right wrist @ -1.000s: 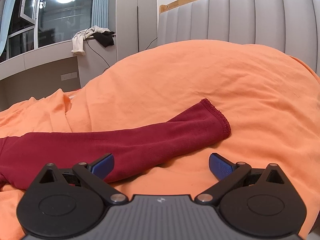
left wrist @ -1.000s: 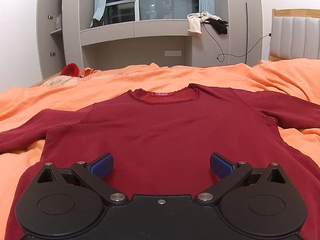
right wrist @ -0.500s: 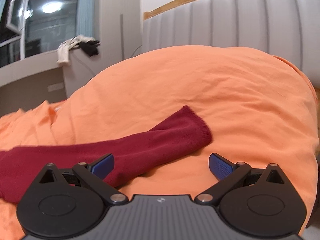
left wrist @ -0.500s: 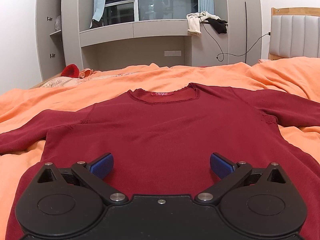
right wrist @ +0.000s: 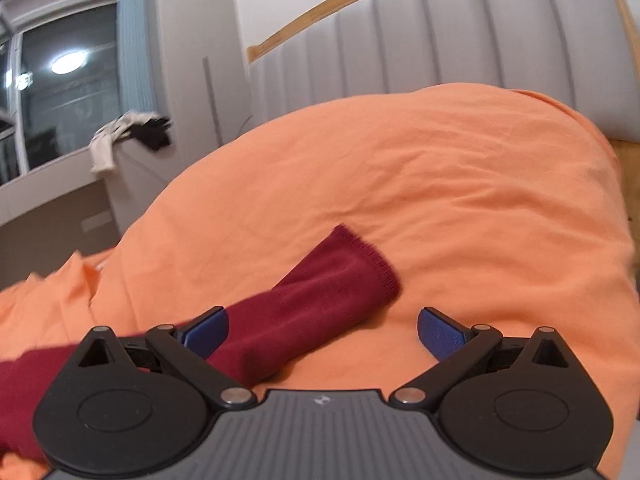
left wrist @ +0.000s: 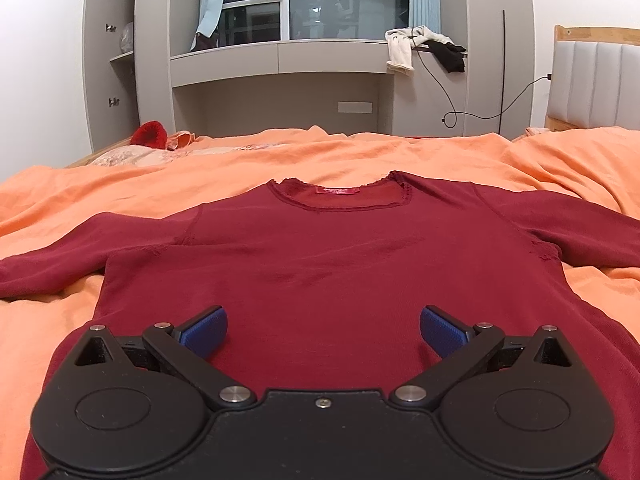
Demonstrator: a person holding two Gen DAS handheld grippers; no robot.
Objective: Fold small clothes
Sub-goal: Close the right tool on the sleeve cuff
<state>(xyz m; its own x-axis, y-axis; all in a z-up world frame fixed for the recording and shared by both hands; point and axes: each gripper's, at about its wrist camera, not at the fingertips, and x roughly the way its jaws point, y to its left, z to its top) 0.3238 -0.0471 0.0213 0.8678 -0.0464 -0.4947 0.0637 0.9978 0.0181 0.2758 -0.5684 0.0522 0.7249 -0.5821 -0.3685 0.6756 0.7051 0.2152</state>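
A dark red long-sleeved top (left wrist: 328,256) lies flat, front up, on the orange bed cover (left wrist: 120,188), neckline away from me and both sleeves spread out. My left gripper (left wrist: 323,330) is open and empty, over the lower body of the top. In the right wrist view the top's right sleeve (right wrist: 320,300) lies across the orange cover, cuff pointing up-right. My right gripper (right wrist: 322,330) is open, with the sleeve end lying between its blue fingers, close to the left one.
A grey padded headboard (right wrist: 460,48) with a wooden rim stands behind a big mound of orange cover (right wrist: 440,168). A grey window desk (left wrist: 280,56) with hanging clothes (left wrist: 424,46) and a cable is across the room. A red item (left wrist: 150,134) lies at the far left of the bed.
My right gripper has moved in over the sleeve end and tilted; the cuff now sits between its fingers. The left gripper rose slightly over the top.
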